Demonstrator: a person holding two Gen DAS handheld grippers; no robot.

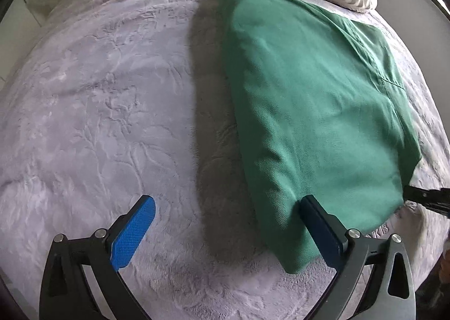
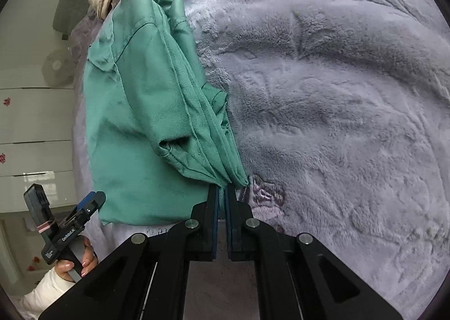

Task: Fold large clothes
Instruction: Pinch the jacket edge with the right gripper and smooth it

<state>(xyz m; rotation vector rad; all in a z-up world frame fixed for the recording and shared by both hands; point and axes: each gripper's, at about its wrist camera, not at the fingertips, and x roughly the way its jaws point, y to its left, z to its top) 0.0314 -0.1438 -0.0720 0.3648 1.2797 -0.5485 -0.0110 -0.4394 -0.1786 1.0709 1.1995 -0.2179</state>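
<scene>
The green twill garment (image 1: 303, 100) lies on the lilac plush bedspread (image 1: 98, 95), already doubled lengthwise into a long panel. The right tongs (image 2: 222, 196) are clamped on its bunched near corner. The left tongs (image 1: 225, 224) stand open, one finger touching the hem. Judgement: roughly midway, with crosswise folds outstanding.
</scene>
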